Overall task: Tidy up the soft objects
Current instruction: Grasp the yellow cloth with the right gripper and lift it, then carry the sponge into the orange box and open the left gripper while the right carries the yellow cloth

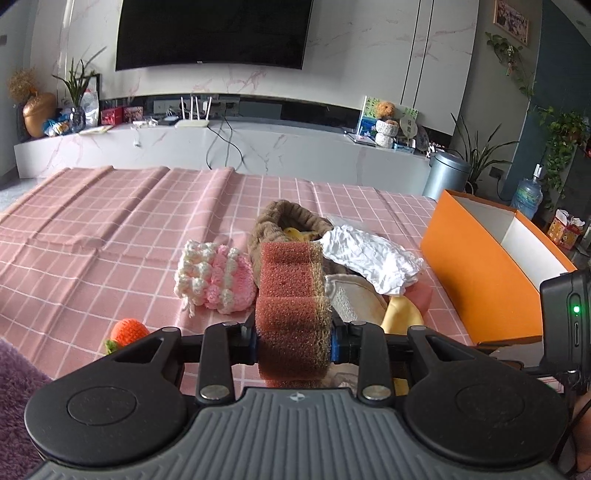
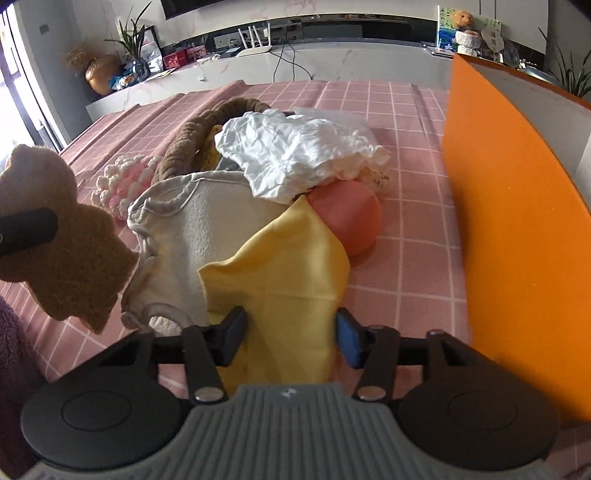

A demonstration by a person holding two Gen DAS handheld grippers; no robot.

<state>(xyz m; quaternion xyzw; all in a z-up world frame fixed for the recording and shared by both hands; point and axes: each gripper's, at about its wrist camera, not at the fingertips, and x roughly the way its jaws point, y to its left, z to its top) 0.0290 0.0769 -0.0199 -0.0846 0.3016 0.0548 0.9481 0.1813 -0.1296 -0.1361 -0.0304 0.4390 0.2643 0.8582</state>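
Left hand-held gripper [image 1: 293, 341] is clamping a rust-brown sponge [image 1: 291, 291], coarse and porous, left of the orange box [image 1: 480, 273]. Right hand-held gripper [image 2: 291, 338] is straddling the yellow cloth [image 2: 280, 266], jaws apart.

1. We found both views evenly bright with soft daylight.
2. The window [image 2: 14, 92] at the right-wrist view's left edge was blown out white.
3. Fisheye bending curved the TV [image 1: 214, 33] and darkened the corners.
4. The orange box [image 2: 517, 240] looked motion-smeared.

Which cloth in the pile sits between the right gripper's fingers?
The yellow cloth; the cream cloth lies left of it, the crumpled white one farther back.
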